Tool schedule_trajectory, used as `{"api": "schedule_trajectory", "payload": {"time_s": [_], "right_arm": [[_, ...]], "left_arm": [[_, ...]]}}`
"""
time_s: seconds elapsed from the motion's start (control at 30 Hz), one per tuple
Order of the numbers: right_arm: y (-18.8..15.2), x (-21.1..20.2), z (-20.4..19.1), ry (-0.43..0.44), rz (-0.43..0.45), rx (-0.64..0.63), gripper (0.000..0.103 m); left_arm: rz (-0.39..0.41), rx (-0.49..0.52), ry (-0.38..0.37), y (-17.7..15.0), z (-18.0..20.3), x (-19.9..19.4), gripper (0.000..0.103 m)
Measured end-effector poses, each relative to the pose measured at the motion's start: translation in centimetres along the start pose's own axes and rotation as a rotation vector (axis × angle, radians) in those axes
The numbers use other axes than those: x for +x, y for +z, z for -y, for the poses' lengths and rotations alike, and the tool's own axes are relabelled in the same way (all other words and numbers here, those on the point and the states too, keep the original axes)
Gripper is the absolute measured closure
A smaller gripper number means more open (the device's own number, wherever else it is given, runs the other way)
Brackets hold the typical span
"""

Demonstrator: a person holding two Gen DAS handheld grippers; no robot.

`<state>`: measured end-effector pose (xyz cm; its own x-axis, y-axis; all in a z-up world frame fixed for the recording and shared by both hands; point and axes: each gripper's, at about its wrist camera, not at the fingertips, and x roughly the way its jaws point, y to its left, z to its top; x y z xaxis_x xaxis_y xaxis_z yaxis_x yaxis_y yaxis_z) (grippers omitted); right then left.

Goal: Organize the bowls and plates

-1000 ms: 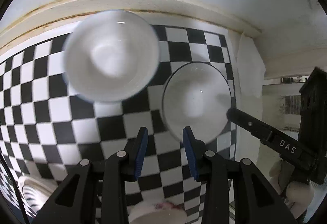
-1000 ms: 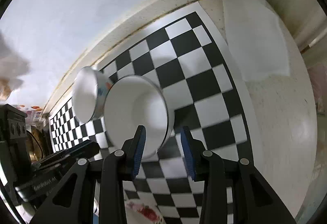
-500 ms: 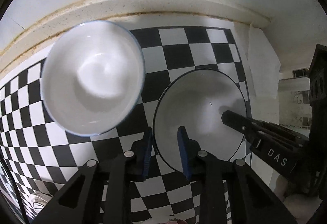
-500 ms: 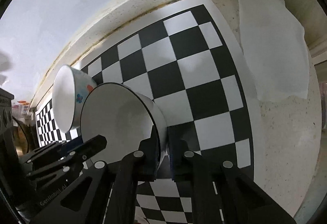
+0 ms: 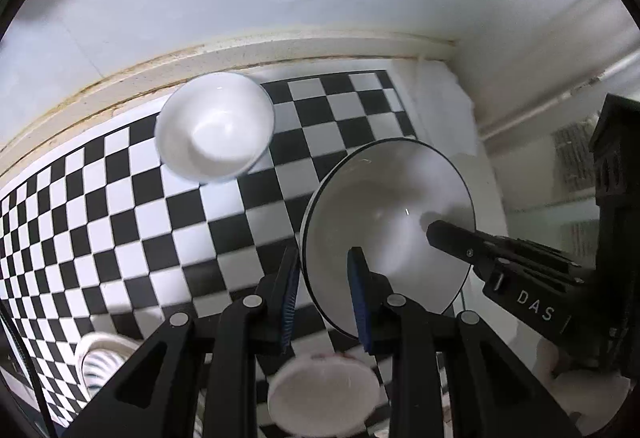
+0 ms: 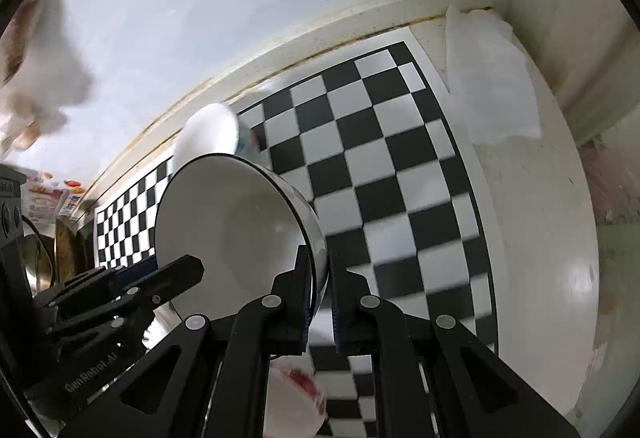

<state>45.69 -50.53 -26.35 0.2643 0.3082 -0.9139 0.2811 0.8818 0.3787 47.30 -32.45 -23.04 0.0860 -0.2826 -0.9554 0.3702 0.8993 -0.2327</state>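
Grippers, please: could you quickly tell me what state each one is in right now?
Left gripper: jaws straddle the rim of the black-rimmed bowl; contact cannot be told.
Right gripper: shut on the same bowl's rim.

The small white bowl with a red mark (image 5: pixel 323 394) at the bottom of the left wrist view is blurred, and the black gripper arms cover its sides. The white ribbed dish (image 5: pixel 100 362) is half hidden. In the right wrist view, the pale shape (image 6: pixel 38 66) at the left edge is too blurred to identify.
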Motion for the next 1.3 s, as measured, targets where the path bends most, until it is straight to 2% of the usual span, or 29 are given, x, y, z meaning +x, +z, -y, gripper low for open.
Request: {"api": "schedule_trajectory", "payload": {"time_s": [0.17, 0.37, 0.5, 0.63, 0.93, 1.3], "right_arm": [[-4.3, -3.2, -1.2, 0.011, 0.026, -0.001, 0.093], [-9.5, -6.4, -1.2, 0.019, 0.047, 0.000, 0.093], [-12.6, -6.0, -1.4, 0.010, 0.030, -0.001, 0.093], [-15.3, -3.8, -0.9, 0.001, -0.025, 0.015, 0.093], [-17.9, 0.6, -1.2, -0.049, -0.105, -0.001, 0.091], [-17.7, 2.9, -1.3, -0.092, -0.161, -0.017, 0.091]], "left_arm": [[0.034, 0.035, -0.007, -4.0, 0.4, -3.7, 0.081], [0.031, 0.066, -0.015, -8.4, 0.4, -5.9, 0.081], [0.002, 0.066, -0.017, -10.6, 0.0, -5.3, 0.081], [-0.063, 0.042, -0.029, -12.7, -1.0, -3.3, 0.081], [-0.164, 0.005, 0.002, -14.8, -2.9, 1.2, 0.081], [-0.182, 0.039, 0.069, -14.5, -2.9, 3.3, 0.081]]}}
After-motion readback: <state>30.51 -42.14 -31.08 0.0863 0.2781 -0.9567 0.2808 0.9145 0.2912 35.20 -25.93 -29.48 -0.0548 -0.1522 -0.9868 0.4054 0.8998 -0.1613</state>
